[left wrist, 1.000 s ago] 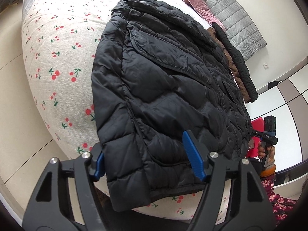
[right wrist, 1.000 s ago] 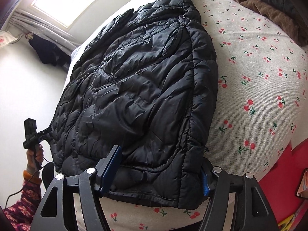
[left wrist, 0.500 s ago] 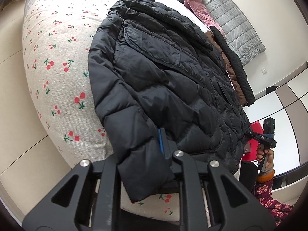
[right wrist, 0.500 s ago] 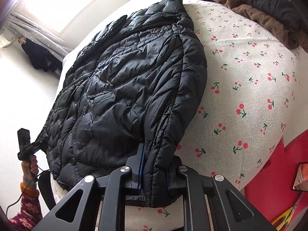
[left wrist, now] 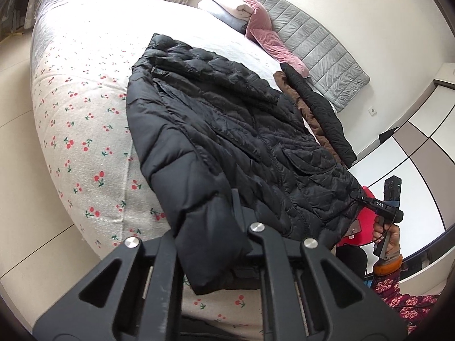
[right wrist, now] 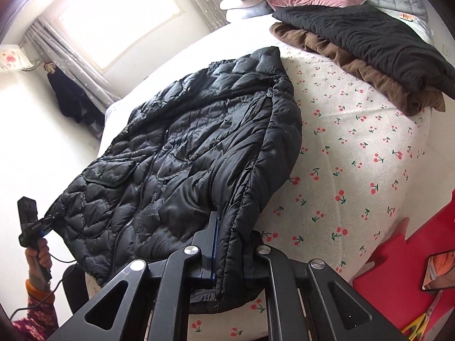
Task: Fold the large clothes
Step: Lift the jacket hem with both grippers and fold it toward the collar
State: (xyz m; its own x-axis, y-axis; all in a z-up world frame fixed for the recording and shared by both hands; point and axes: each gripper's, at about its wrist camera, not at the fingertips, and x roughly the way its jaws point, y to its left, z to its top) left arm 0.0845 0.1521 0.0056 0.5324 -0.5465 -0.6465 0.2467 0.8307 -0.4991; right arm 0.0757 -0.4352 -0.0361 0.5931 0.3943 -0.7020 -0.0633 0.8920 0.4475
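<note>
A black quilted puffer jacket (left wrist: pixel 227 130) lies front up on the cherry-print bed (left wrist: pixel 79 130). My left gripper (left wrist: pixel 209 213) is closing on the jacket's near bottom corner, its pads pressed on the fabric, which hangs lifted off the sheet. In the right wrist view the same jacket (right wrist: pixel 199 147) stretches away, and my right gripper (right wrist: pixel 233 227) is closing on its other bottom corner, hem pinched between the blue pads. Each view shows the other gripper at the jacket's far hem: the right one (left wrist: pixel 389 204), the left one (right wrist: pixel 31 224), each in a hand.
A folded brown and black pile (right wrist: pixel 369 45) sits on the bed (right wrist: pixel 355 156) beside the jacket. Pink and white pillows (left wrist: pixel 261 22) lean on a grey padded headboard (left wrist: pixel 321 54). A red mat (right wrist: pixel 398 284) and yellow scissors (right wrist: pixel 421 324) lie on the floor.
Both grippers went from open around the hem to shut on it. Both have since risen, lifting the jacket's bottom corners off the bed.
</note>
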